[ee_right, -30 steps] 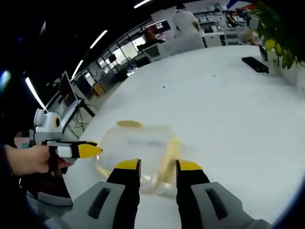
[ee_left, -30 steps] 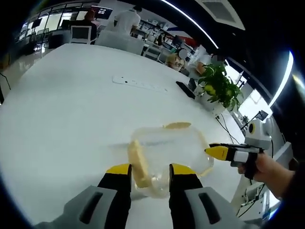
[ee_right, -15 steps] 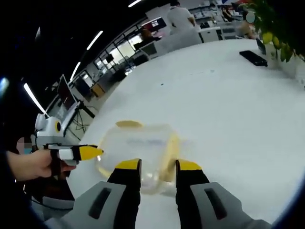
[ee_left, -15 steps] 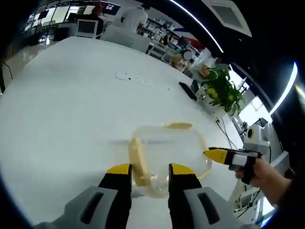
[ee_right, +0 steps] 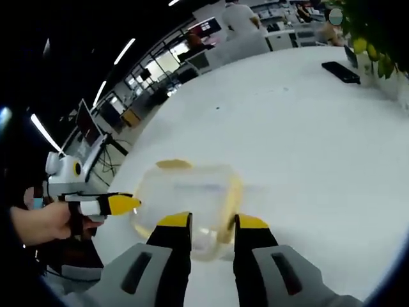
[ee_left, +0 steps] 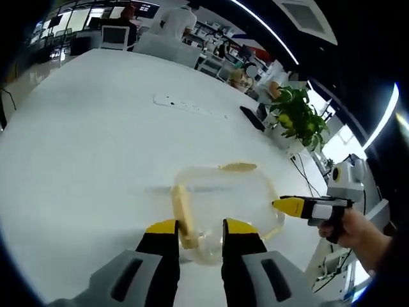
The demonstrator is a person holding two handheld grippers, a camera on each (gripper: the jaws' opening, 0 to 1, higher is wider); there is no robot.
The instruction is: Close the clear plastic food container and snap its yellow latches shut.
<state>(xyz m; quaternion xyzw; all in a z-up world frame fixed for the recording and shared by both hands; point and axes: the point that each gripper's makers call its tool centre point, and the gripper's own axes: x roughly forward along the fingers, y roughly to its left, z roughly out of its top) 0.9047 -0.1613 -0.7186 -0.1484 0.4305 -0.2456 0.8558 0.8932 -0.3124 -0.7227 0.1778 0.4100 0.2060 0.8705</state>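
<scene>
Container: food container (ee_left: 223, 204) sits on the worktop (ee_left: 96, 141), directly ahead of the left gripper (ee_left: 199, 229), its near edge between the jaws.
Right gripper: right gripper (ee_left: 285, 204) just beside the container's right side.
Beyond the container: power strip (ee_left: 188, 107), phone (ee_left: 251, 119) and potted plant (ee_left: 295, 118), well apart.

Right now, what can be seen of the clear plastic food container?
The clear plastic food container is a rounded, see-through box lying flat on the white table. Yellow latches show on three sides: far, one long side and beside the right gripper. The left gripper straddles its near edge; contact is unclear.
</scene>
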